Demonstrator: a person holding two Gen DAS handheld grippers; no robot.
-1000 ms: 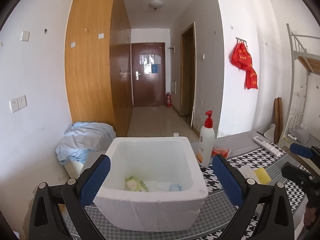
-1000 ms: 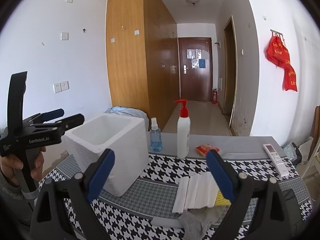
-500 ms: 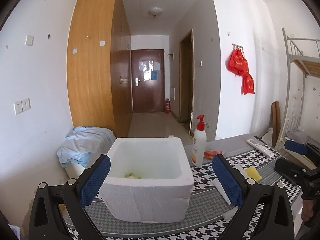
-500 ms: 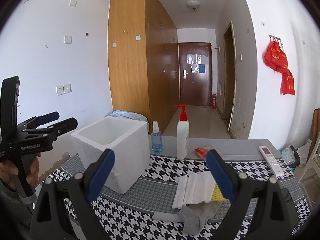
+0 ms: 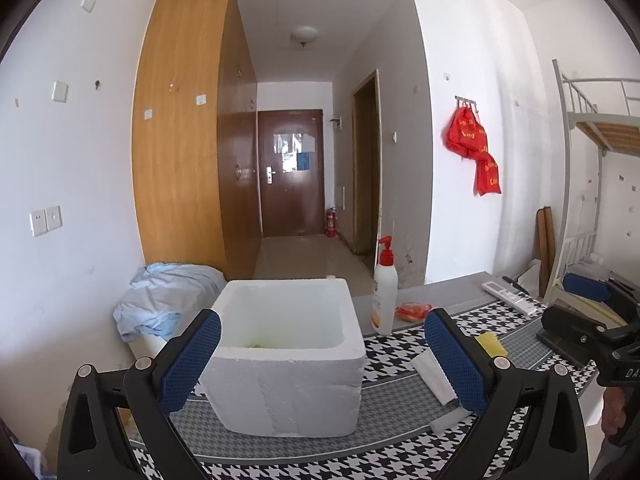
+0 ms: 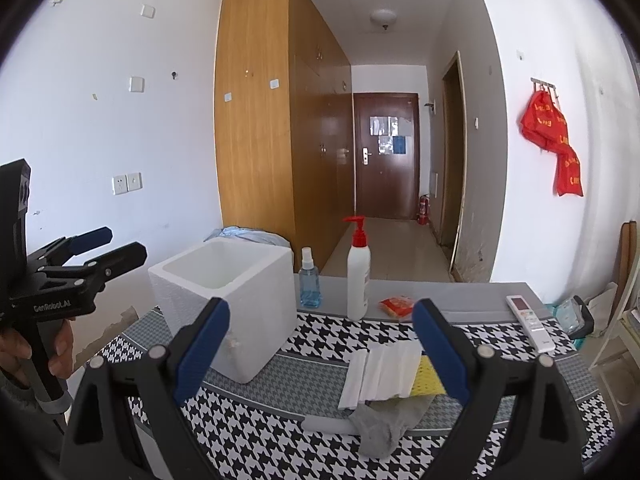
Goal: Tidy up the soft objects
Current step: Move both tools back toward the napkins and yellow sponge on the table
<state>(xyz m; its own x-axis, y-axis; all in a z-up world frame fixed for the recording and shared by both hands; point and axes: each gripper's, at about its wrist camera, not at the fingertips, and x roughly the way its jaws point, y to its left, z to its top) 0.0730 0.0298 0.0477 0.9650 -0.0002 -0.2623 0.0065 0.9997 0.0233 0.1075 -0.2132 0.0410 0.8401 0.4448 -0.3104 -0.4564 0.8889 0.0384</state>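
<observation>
Left tool (image 5: 320, 360): released, blue-padded fingers spread wide and empty, hovering in front of the foam box, gripped by a hand (image 6: 28, 354) seen at the left edge of the right wrist view.
Right tool (image 6: 321, 350): released, fingers wide apart, nothing between them, held above the near side of the desk over the cloths.
White folded cloth (image 6: 380, 372): lying flat on the desk, ahead of the right tool.
Yellow cloth (image 6: 428, 376): tucked partly under the white cloth's right edge.
Grey cloth (image 6: 386, 424): crumpled at the near desk edge, just in front of the white cloth.
Foam box (image 5: 288, 356): white, open-topped, upright on the left part of the desk; a bit of green barely visible inside.
Pump bottle (image 6: 357, 276): white with red pump, upright behind the cloths.
Spray bottle (image 6: 310, 280): clear blue, upright between box and pump bottle.
Red packet (image 6: 397, 306): flat, right of the pump bottle.
Remote control (image 6: 530, 322): at the right side.
Desk (image 6: 280, 424): covered in houndstooth cloth.
</observation>
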